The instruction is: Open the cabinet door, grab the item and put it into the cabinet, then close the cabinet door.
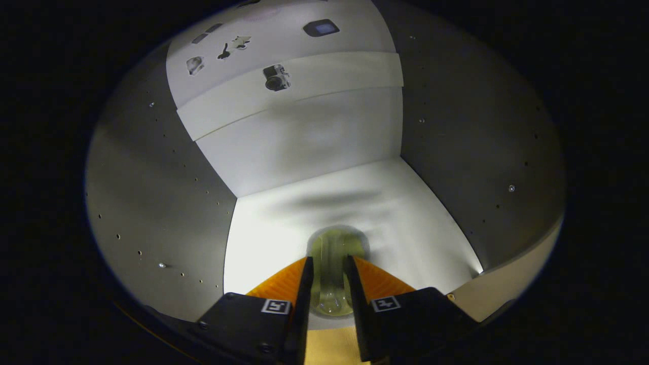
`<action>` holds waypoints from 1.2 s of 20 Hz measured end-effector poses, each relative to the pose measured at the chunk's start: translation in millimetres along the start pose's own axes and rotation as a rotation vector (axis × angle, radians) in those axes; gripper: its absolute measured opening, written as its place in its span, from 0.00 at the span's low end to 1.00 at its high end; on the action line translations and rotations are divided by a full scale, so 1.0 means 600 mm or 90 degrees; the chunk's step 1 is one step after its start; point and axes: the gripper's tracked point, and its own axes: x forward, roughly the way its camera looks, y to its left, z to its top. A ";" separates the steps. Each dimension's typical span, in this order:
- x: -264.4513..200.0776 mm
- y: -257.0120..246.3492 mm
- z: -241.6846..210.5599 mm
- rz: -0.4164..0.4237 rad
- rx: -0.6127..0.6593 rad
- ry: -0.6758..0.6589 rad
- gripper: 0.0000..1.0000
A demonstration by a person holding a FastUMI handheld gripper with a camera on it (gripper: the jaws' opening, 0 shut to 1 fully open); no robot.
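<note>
The gripper (330, 276) was clenched on a clear, yellowish glass (332, 253), both fingers (304, 284) pressing its sides. The glass sat inside the cabinet (162, 203), on the cabinet floor (405, 228) near its front edge, midway between the perforated side walls. A shelf (324, 81) spanned the rear wall above. Small square markers (276, 306) on the gripper body carried no readable writing.
</note>
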 end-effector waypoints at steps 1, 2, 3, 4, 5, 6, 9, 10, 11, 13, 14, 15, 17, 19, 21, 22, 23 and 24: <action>-0.005 0.000 0.000 0.000 -0.005 -0.005 0.52; -0.010 -0.001 0.001 -0.002 -0.010 -0.011 0.56; -0.017 0.002 0.005 0.002 -0.013 -0.020 0.64; -0.025 0.006 0.007 0.005 -0.016 -0.030 0.73; -0.037 0.006 0.012 0.007 -0.019 -0.041 0.82; -0.039 0.011 0.013 0.016 -0.015 -0.049 0.90; -0.084 0.007 0.031 0.013 -0.022 -0.107 0.99; -0.104 0.007 0.042 0.009 -0.030 -0.137 0.99; -0.128 0.009 0.054 0.006 -0.038 -0.171 0.99; -0.188 0.012 0.078 0.003 -0.050 -0.243 0.98; -0.222 0.013 0.087 0.002 -0.053 -0.277 0.98; -0.259 0.014 0.094 0.002 -0.055 -0.310 0.98; -0.334 0.011 0.106 -0.001 -0.051 -0.379 0.98; -0.406 0.006 0.110 -0.003 -0.045 -0.442 0.98; -0.483 0.001 0.107 -0.004 -0.051 -0.514 0.98; -0.513 -0.006 0.104 -0.018 -0.067 -0.541 0.98; -0.539 -0.014 0.095 -0.035 -0.089 -0.559 0.97; -0.556 -0.021 0.085 -0.051 -0.112 -0.565 0.97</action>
